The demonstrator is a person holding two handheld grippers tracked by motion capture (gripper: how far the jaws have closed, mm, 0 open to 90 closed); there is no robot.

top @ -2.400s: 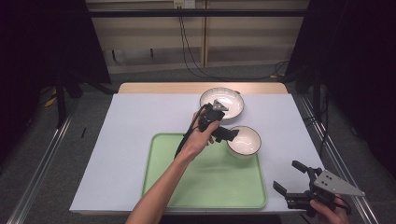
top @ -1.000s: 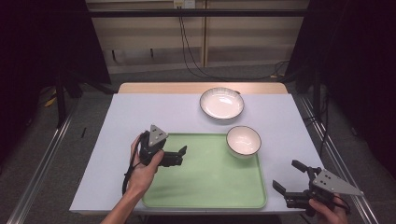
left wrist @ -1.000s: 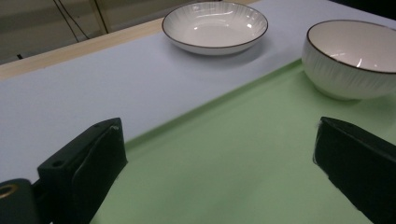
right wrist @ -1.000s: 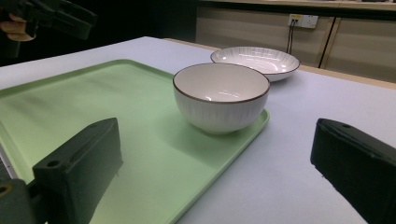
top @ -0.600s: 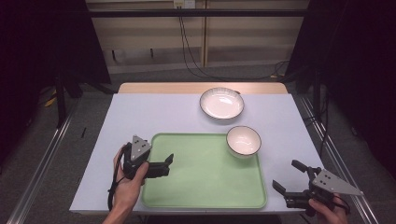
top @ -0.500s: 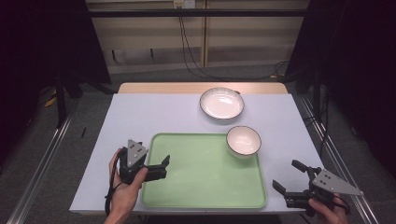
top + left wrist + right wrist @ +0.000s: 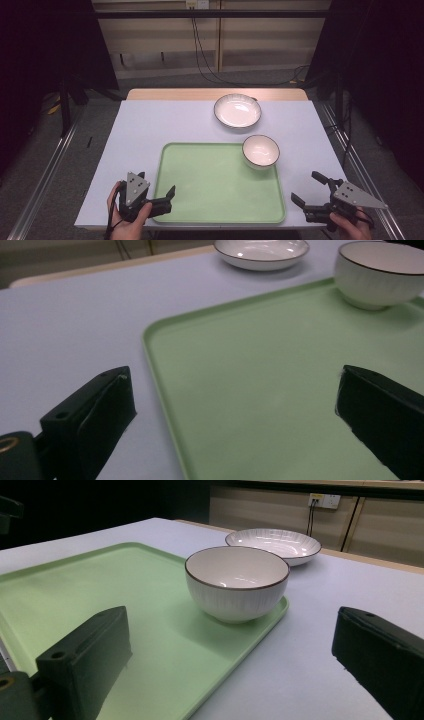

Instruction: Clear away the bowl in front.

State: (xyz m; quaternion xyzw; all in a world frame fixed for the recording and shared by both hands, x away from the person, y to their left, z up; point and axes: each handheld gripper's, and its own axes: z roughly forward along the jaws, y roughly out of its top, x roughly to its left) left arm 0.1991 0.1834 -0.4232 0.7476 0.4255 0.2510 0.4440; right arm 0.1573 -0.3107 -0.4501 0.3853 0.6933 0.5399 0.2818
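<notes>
Both tools agape, low at near edge: left tool [image 7: 165, 197], right tool [image 7: 309, 191].

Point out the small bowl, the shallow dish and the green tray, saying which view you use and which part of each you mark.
small bowl [image 7: 260, 150], high view, on its white inner hollow.
shallow dish [image 7: 237, 110], high view, on the middle of its inside.
green tray [image 7: 148, 331], left gripper view, on its raised corner rim.

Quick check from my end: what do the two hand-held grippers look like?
Both are black. The left hand-held gripper and right hand-held gripper each carry a grey three-cornered plate on top, with blocky black jaws. A black cable trails from each. No sleeves are visible.
</notes>
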